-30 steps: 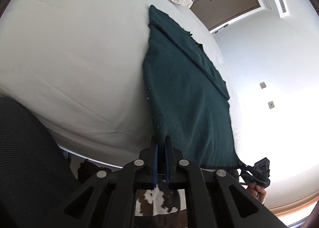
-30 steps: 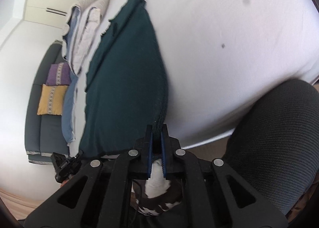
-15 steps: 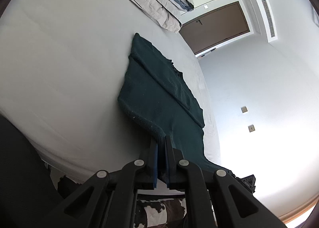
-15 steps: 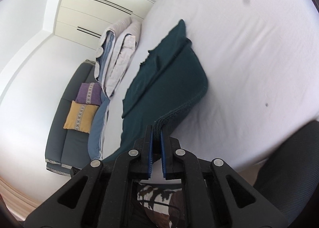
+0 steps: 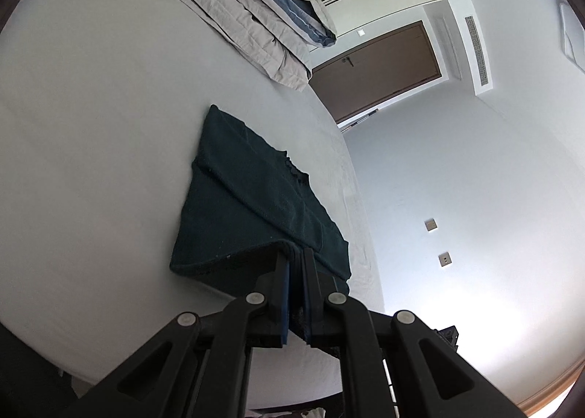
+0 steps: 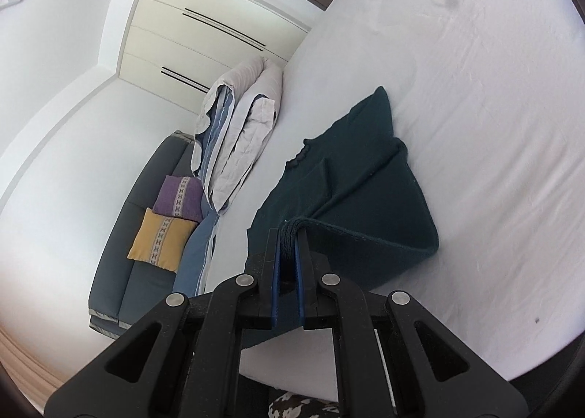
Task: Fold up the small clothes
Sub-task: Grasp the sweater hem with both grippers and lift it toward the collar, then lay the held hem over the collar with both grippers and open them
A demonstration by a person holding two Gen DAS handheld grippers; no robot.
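Your left gripper [image 5: 296,257] and right gripper [image 6: 288,235] each pinch the near edge of the dark green garment [image 5: 252,198], lifted above the white bed [image 5: 91,125]; its far end apparently rests there.

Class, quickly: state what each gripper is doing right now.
Left gripper: closed on the dark green garment.
Right gripper: closed on the same garment.

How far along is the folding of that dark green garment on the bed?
Midway. Done: the dark green knitted garment lies spread on the white bed sheet, one side already folded in. In hand: the left tongs and right tongs each pinch its near edge, raised off the sheet. Left: laying that edge over the far end and letting go.
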